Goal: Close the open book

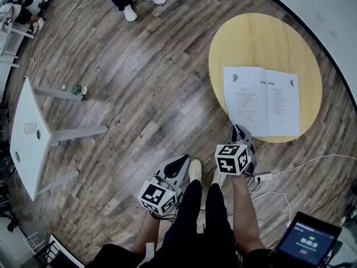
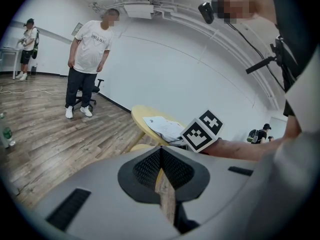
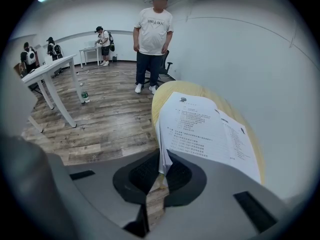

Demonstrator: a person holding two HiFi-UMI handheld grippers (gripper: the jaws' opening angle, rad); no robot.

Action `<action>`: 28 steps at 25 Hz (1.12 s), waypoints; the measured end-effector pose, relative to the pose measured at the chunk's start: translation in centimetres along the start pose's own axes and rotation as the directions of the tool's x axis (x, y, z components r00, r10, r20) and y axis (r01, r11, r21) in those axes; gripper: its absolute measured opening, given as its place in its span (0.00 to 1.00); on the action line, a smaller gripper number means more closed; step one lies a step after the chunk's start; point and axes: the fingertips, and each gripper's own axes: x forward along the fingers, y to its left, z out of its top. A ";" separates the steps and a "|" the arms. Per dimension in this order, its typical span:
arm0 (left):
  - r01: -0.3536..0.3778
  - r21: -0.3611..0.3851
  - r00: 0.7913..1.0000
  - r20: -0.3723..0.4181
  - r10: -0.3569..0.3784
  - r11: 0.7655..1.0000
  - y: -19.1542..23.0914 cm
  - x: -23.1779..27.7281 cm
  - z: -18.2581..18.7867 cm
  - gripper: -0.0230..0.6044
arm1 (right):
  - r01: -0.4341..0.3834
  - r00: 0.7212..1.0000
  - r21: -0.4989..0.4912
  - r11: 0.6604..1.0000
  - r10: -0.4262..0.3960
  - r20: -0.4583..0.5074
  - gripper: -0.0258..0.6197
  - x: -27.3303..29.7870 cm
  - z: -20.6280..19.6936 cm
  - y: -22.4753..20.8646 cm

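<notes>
An open book (image 1: pixel 261 99) with white printed pages lies on the round yellow table (image 1: pixel 262 38). My right gripper (image 1: pixel 239 132) is at the book's near left corner. In the right gripper view the right gripper (image 3: pixel 162 166) is shut on the corner edge of the left-hand pages of the book (image 3: pixel 205 126), which spread out beyond the jaws over the table (image 3: pixel 200 90). My left gripper (image 1: pixel 179 163) hangs low beside my legs, away from the table. Seen from the left gripper view, the left gripper (image 2: pixel 160 159) is shut with nothing between its pads.
A white table (image 1: pixel 25 138) on grey legs stands at the left, with a bottle (image 1: pixel 78 89) on the wooden floor near it. A person's white shoes (image 1: pixel 129 13) show at the top. Cables (image 1: pixel 290 166) trail by the round table. A timer screen (image 1: pixel 309 240) sits bottom right.
</notes>
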 end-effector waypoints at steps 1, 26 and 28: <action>-0.001 0.002 1.000 -0.001 0.001 1.000 0.0 0.0 -0.1 0.03 | -0.003 1.000 0.000 1.000 0.003 0.001 0.07 0.0 0.0 0.0; 0.018 0.192 0.993 0.112 -0.040 0.981 -6.4 0.7 10.2 0.03 | 0.038 0.986 0.132 0.990 -0.059 0.158 0.06 -10.0 3.3 -8.4; 0.015 0.206 0.992 0.119 -0.040 0.978 -7.0 1.2 10.9 0.03 | 0.043 0.984 0.156 0.987 -0.069 0.163 0.06 -10.5 2.8 -9.9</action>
